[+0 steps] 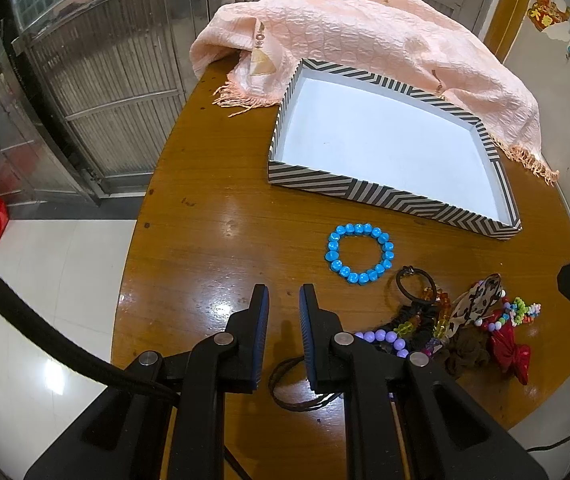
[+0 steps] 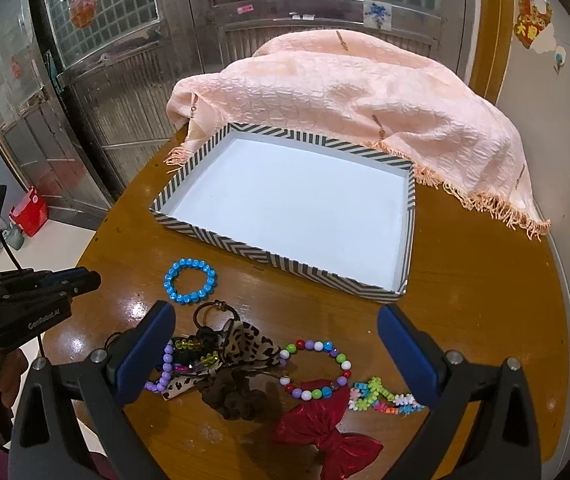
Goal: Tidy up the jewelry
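A striped tray with a white, empty inside sits on the round wooden table. A blue bead bracelet lies in front of it. A heap of jewelry lies nearer: a multicolour bead bracelet, a red bow, a purple bead string, a leopard-print tie and black hair rings. My left gripper hovers left of the heap, narrowly open and empty. My right gripper is wide open above the heap, empty.
A peach fringed scarf is draped behind the tray and over its far rim. A metal gate and a tiled floor lie beyond the table's left edge. A dark braided cord lies under my left gripper.
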